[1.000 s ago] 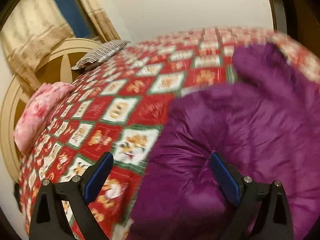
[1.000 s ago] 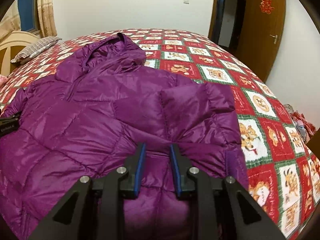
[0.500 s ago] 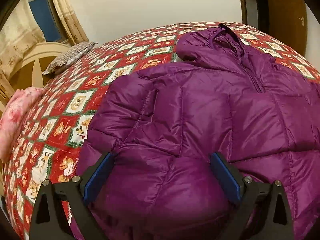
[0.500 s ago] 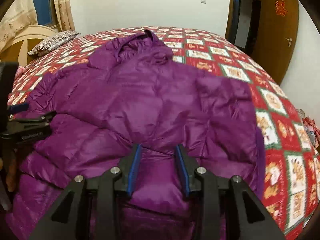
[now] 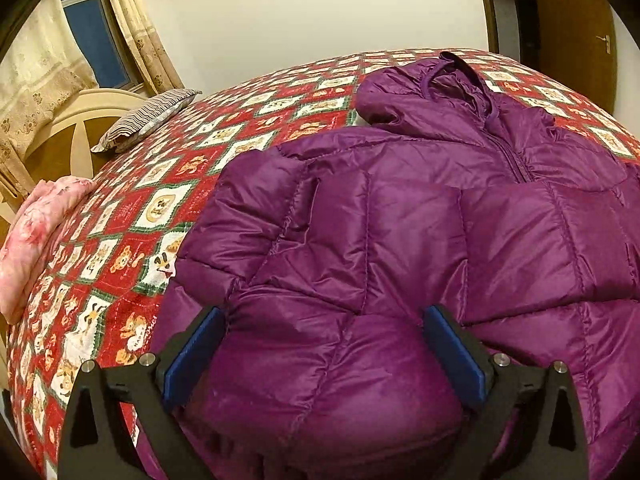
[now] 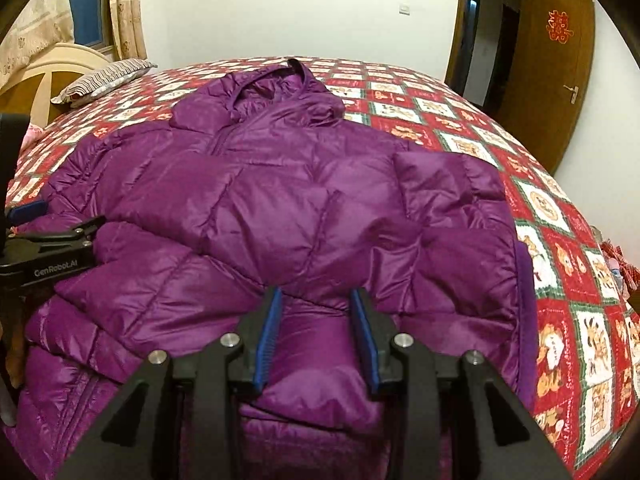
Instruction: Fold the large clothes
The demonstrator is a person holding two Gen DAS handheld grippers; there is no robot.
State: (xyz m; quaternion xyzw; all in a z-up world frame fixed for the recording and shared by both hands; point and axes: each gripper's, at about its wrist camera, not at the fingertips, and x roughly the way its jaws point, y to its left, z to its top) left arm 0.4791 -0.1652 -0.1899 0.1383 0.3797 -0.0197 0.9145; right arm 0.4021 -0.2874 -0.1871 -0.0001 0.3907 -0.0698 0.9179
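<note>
Bed [image 6: 460, 120]: jacket [image 6: 280, 200] sleeves now folded in; right hand-held gripper [image 6: 316, 304] jaws just opened, left hand-held gripper [image 5: 320, 316] wide open.

Jacket [image 6: 280, 208] hem cut off below; bedspread [image 5: 132, 216] beneath hidden.

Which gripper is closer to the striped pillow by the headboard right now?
Left. The left gripper is over the purple jacket's edge on the striped pillow's side; the right gripper is over the jacket's far side.
</note>
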